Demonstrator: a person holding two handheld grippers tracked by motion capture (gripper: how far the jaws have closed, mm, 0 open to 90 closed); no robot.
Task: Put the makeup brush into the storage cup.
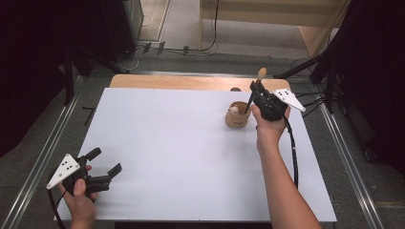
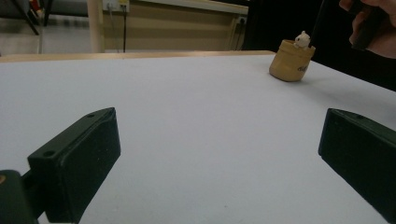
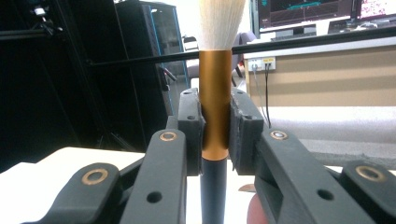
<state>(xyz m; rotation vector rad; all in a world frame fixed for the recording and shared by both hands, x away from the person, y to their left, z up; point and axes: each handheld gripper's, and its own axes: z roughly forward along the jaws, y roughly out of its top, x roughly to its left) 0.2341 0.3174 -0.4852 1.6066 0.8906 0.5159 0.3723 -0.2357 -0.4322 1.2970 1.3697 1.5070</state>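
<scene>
The right gripper [image 1: 258, 90] is squeezed tight on a brush [image 3: 215, 100], with its two jaws pressing the shiny copper band from both sides. The brush stands almost straight up, with its soft pale hairs on top and its dark handle pointing down into a small tan pot [image 1: 237, 116]. The pot sits on the white table [image 1: 181, 152], just beside the right gripper, and a tiny white animal toy [image 2: 302, 39] peeks out of the pot. From far away it looks like a little bear, but it is too small to be sure. The left gripper [image 1: 102, 168] is well away from the pot, near the front corner of the table, and its jaws are spread wide with nothing in them. What could go wrong? The copper band is smooth and round, so the brush might slip or spin if the squeeze gets weak. The handle is inside the pot, so pulling sideways could tip the light pot over or drag it along. The handle could also bump the little toy and knock it out
</scene>
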